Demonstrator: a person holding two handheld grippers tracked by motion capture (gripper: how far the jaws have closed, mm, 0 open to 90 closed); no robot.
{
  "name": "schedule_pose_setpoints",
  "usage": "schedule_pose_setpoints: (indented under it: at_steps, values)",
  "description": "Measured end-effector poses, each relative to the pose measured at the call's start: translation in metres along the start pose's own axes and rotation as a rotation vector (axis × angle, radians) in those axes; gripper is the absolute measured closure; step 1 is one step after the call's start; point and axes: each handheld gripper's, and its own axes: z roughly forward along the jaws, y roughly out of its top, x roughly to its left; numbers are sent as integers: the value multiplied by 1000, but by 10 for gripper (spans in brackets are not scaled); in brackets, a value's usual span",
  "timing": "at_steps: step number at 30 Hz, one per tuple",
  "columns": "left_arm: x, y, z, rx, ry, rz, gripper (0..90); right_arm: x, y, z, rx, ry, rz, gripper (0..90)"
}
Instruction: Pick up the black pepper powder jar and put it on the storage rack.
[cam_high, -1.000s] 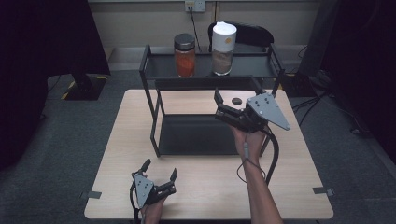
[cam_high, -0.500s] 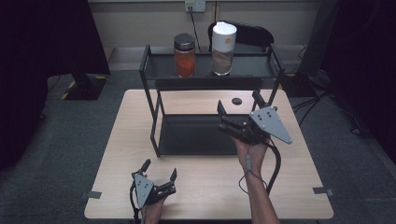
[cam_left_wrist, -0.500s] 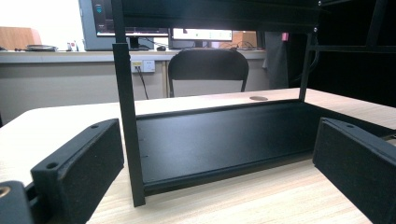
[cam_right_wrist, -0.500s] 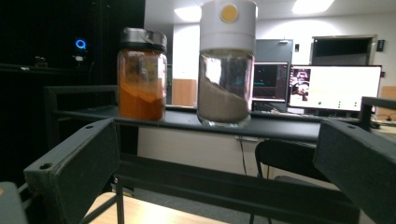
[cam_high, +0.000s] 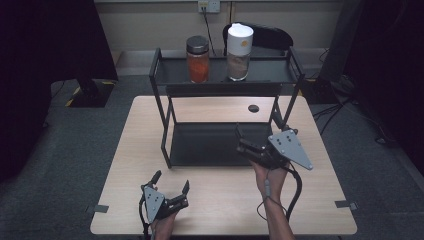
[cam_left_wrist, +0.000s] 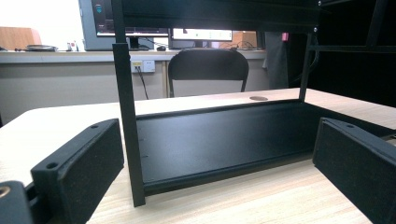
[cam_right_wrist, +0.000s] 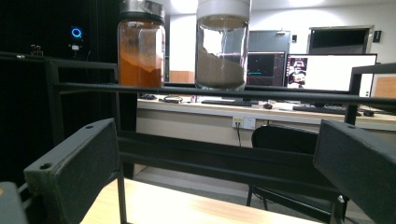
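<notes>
Glass jars (cam_high: 198, 59), cylindrical, on black metal rack (cam_high: 165, 125); wide-parted, empty jaws on both grippers (cam_high: 170, 192).

I am in an office or lab room, at a small wooden table (cam_high: 220, 200) on a grey carpet floor (cam_high: 65, 165). Behind it I see a long desk (cam_right_wrist: 261, 109) with lit computer screens (cam_right_wrist: 327, 70), a keyboard (cam_right_wrist: 224, 101) and a black chair (cam_left_wrist: 208, 70) pushed up to it. There are plug sockets (cam_left_wrist: 142, 66) on the wall and tape marks (cam_high: 100, 208) on the floor by my table.
</notes>
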Motion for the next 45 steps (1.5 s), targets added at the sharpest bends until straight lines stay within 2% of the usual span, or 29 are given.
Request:
schedule_pose_setpoints:
  at_steps: [17,24,36,41,45]
  values:
    - [0,0,0,0,0,0,13,-1,-35,-28,27,-10,14,0]
    - [0,0,0,0,0,0,13,0,-43,-33,43,3,-13,0]
    - [0,0,0,0,0,0,13,4,-64,-52,38,10,9,0]
    - [0,0,0,0,0,0,13,3,-78,-59,61,8,24,0]
    - [0,0,0,0,0,0,13,3,-89,-62,75,7,6,0]
